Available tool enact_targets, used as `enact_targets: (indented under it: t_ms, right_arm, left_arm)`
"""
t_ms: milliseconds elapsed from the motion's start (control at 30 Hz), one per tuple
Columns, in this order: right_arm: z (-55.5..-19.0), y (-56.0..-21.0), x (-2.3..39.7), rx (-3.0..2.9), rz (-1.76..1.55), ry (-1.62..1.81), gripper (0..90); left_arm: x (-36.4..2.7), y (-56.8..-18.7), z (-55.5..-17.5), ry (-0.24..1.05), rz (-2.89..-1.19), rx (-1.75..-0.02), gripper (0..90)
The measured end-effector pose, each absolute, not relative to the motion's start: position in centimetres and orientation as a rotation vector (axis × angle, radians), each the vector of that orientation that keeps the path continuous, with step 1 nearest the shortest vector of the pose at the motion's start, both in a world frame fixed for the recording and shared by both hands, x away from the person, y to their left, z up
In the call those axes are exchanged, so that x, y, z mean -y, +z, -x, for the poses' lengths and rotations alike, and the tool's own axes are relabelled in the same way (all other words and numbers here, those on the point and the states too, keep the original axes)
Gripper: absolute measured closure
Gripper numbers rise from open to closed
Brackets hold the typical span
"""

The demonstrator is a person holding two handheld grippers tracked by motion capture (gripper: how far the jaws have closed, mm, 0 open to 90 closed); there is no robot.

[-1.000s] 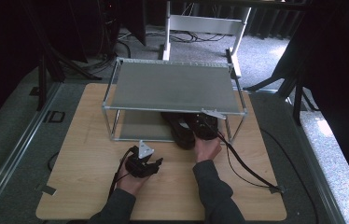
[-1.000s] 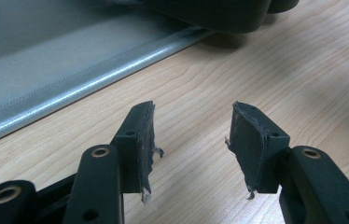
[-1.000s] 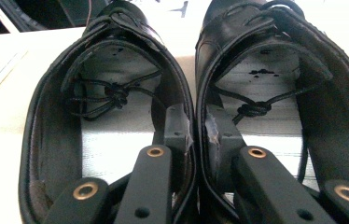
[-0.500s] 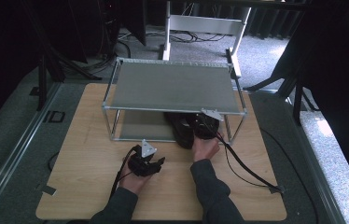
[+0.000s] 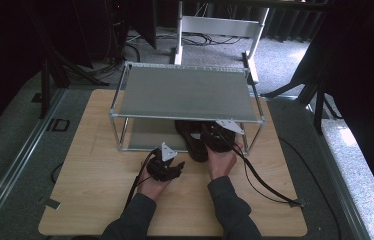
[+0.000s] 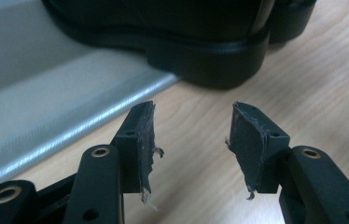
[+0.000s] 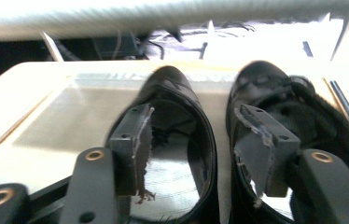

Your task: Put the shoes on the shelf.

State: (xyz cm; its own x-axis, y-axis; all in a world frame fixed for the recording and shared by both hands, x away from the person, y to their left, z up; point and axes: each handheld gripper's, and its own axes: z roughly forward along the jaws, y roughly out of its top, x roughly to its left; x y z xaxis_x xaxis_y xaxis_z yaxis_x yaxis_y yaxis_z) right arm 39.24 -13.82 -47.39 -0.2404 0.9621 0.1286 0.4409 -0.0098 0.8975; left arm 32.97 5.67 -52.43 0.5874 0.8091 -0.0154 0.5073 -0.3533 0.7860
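Your right claw (image 7: 189,149) has just been opening: its jaws now stand apart over the pair of black shoes, one pad above the left shoe (image 7: 172,135) and the other above the right shoe (image 7: 275,102), and neither pad presses on leather. In the high view that claw (image 5: 218,139) sits at the shoes' heels, at the front edge of the metal rack (image 5: 185,95).

The pair lies side by side on the rack's lower shelf (image 7: 70,121), toes pointing inward under the top shelf, heels jutting out toward you over the wooden worktop (image 5: 100,185).

Your left claw (image 6: 191,135) is released with nothing between its pads. It hovers low over the worktop, just beside the rack's front rail (image 6: 93,116), and the heel of a shoe (image 6: 210,60) stands ahead of it, not touching. From above, it (image 5: 167,167) rests left of your right hand (image 5: 221,162).
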Motion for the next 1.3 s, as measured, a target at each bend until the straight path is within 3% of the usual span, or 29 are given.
enact_targets:
  t_ms: [133, 233, 400, 667, 933, 1300]
  right_arm:
    - [-38.3, -46.6, 14.3, -1.745, -1.378, 1.215, 41.8]
    - [-36.8, -46.5, 16.6, -1.763, -1.351, 1.213, 40.6]
    - [-35.7, -47.7, 19.5, -1.789, -1.366, 1.185, 40.0]
    - [-35.5, -50.7, 21.5, -1.920, -1.391, 1.130, 39.6]
    - [-36.4, -51.9, 21.8, -1.964, -1.411, 1.132, 39.1]
    - [-36.7, -52.0, 21.4, -1.943, -1.413, 1.142, 39.8]
  left_arm:
    - [-5.0, -51.9, -33.6, 0.490, -1.996, -1.050, 46.4]
    - [-4.2, -51.7, -34.2, 0.488, -1.984, -1.064, 38.1]
    - [-2.8, -51.9, -35.5, 0.451, -1.985, -1.078, 27.4]
    - [-0.9, -52.3, -37.1, 0.428, -2.000, -1.069, 18.6]
    - [-0.1, -52.9, -38.8, 0.397, -2.056, -1.037, 15.7]
    - [-0.8, -52.1, -40.7, 0.403, -2.147, -0.858, 17.1]
